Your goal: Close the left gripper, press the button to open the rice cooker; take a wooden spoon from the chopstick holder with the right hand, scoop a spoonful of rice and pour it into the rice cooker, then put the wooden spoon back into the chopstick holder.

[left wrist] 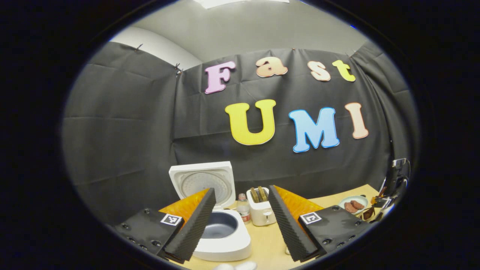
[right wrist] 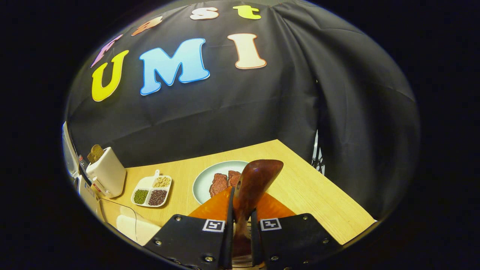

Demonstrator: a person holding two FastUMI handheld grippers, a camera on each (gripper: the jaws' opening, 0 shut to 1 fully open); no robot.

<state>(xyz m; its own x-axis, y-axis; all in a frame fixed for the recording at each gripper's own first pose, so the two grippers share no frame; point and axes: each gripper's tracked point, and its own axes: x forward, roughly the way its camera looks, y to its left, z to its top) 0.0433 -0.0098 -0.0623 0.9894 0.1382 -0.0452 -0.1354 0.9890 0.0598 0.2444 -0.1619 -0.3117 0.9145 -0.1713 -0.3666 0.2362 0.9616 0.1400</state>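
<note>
Right tool [right wrist: 240, 221] clamped on the wooden spoon [right wrist: 255, 183], bowl end raised above the worktop [right wrist: 318, 198], in front of a plate [right wrist: 204, 180] of meat. Left tool [left wrist: 242, 221] open, held over the rice cooker [left wrist: 225, 232], lid [left wrist: 202, 180] up. Toaster [left wrist: 260, 212] just beside.

Even overhead light, sharp centres (fisheye-warped, darkening edges).
</note>
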